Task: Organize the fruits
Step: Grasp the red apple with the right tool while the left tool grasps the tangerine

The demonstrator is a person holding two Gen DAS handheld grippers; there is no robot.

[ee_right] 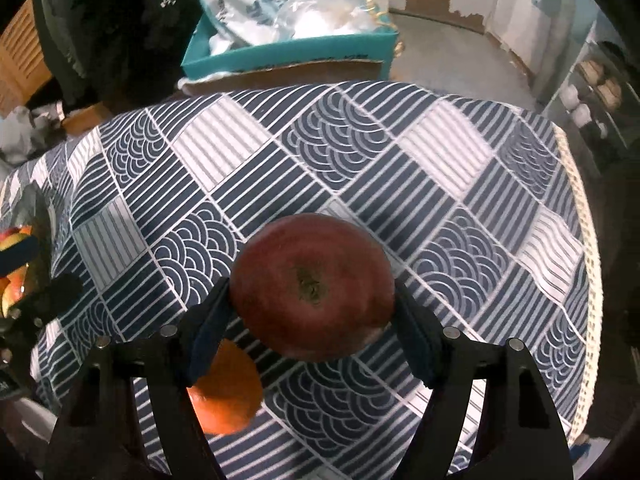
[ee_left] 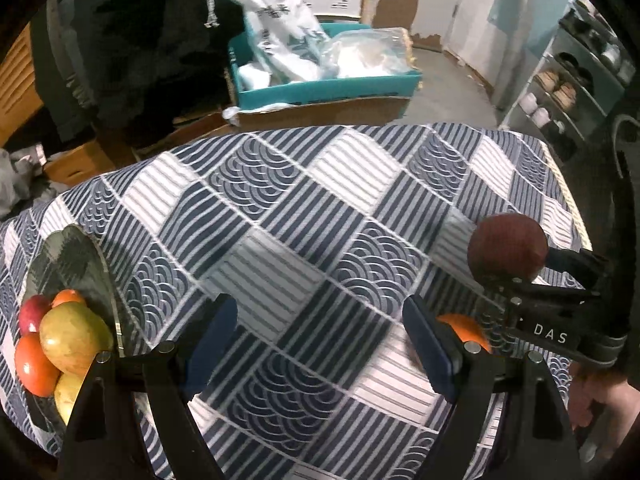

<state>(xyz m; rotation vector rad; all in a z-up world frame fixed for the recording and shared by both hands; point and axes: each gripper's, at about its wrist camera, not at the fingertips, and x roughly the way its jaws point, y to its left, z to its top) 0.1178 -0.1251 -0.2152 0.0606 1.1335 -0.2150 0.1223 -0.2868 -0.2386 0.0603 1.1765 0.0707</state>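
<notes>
Dark red, the apple (ee_right: 312, 286) sits clamped in the right tongs (ee_right: 314, 320), lifted above the patterned surface (ee_right: 360, 152). An orange (ee_right: 226, 392) lies just below. The left tongs (ee_left: 320, 344) gape wide, empty, near a glass bowl (ee_left: 80, 256) of fruit.

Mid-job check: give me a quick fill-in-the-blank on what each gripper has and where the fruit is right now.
1. The right gripper is clamped on a dark red ____.
2. The left gripper holds ____ between its open fingers.
3. A loose orange lies on the patterned ____, below the held fruit.
4. The mango sits with other fruit in the glass ____.

Missing words: apple; nothing; tablecloth; bowl
</notes>
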